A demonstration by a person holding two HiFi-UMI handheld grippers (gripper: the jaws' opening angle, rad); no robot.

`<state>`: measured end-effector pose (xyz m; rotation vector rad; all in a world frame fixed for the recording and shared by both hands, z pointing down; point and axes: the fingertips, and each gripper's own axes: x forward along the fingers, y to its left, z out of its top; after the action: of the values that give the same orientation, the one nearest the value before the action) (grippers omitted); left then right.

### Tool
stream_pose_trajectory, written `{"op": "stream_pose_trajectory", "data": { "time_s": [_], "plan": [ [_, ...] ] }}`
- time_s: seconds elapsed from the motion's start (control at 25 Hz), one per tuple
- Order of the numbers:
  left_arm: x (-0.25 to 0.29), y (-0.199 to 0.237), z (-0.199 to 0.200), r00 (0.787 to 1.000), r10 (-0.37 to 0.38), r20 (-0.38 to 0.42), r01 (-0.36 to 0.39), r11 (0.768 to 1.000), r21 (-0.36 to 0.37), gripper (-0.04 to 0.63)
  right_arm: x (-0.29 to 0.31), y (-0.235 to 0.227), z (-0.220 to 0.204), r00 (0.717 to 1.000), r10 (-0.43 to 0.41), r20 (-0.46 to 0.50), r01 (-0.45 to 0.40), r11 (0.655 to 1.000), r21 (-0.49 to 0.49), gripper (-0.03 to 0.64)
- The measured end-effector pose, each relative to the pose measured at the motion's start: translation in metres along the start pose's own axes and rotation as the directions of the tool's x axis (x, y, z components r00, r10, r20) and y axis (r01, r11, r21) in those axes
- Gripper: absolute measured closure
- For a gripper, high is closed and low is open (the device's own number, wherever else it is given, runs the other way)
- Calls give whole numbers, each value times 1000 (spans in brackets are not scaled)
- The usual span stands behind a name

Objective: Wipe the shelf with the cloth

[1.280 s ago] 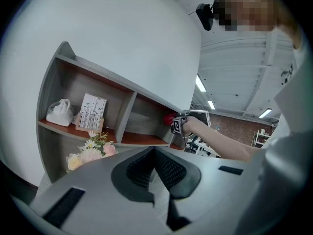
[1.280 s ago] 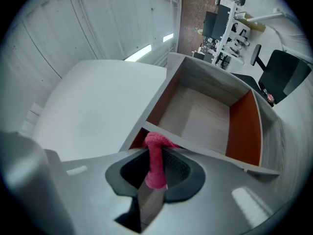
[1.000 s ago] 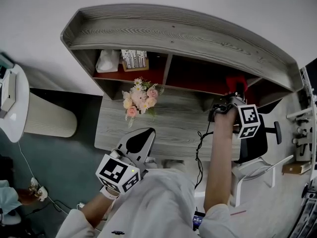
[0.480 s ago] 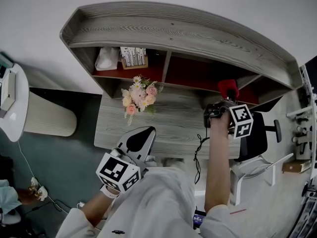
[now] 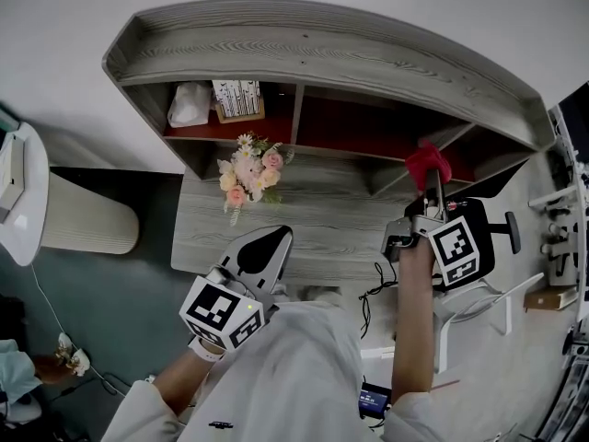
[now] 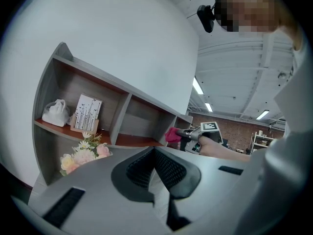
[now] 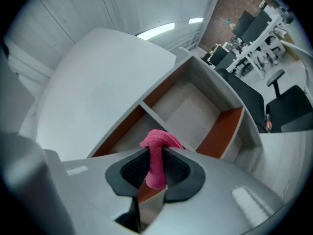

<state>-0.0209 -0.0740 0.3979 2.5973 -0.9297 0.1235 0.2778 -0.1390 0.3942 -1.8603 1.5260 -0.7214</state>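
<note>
- Withdrawn from the right-hand compartment since the earlier frames, the cloth now sits just in front of the shelf, above the desk.
- Right gripper: jaws clamped on the cloth's middle, with a folded end bulging past the tips.
- Recommended: re-enter bulge first, press it flat on the red board and stroke from wall to wall.
- Left gripper: jaws together and empty, held low by the torso.
- The right gripper view alone shows the grip. Only the other views show the flowers before the left compartment.
</note>
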Motion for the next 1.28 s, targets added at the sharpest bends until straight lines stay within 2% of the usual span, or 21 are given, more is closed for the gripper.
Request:
{"op": "stream_pose_trajectory", "data": {
  "time_s": [0.12, 0.24, 0.36, 0.52, 0.56, 0.68, 0.8, 0.88, 1.12, 1.28],
  "plan": [
    [0, -1, 2, 1000, -6, 5, 6, 1000, 0, 589, -23, 24, 7, 995, 101, -19, -103, 981, -162, 537],
    [-1, -1, 2, 1000, 2, 16, -2, 1000, -1, 589, -48, 40, 7, 984, 170, -53, -178, 936, -304, 537],
    [-3, -1, 2, 1000, 7, 24, -7, 1000, 1, 589, -72, 44, -2, 972, 210, -108, -236, 865, -443, 537],
    [-4, -1, 2, 1000, 13, 19, -14, 1000, 9, 589, -99, 45, -20, 961, 204, -186, -275, 762, -586, 537],
    [-4, 0, 1, 1000, 19, 18, -19, 1000, 7, 589, -106, 44, -25, 960, 198, -198, -279, 748, -603, 537],
    [-5, 2, -1, 999, 35, 20, -36, 999, 18, 589, -122, 35, -40, 957, 179, -229, -285, 738, -612, 535],
    [-5, 1, -1, 999, 33, 19, -34, 999, 28, 589, -137, 33, -55, 948, 163, -272, -307, 682, -664, 535],
    [-4, -1, -3, 1000, 27, 15, -28, 999, 33, 589, -144, 40, -65, 939, 168, -301, -334, 658, -674, 535],
    [0, -11, 6, 1000, 5, 31, -7, 999, 52, 589, -138, 70, -82, 918, 232, -323, -394, 630, -669, 535],
    [3, -18, 1, 1000, -14, 13, 13, 998, 56, 589, -134, 86, -90, 900, 269, -344, -435, 613, -660, 535]
  ]
}}
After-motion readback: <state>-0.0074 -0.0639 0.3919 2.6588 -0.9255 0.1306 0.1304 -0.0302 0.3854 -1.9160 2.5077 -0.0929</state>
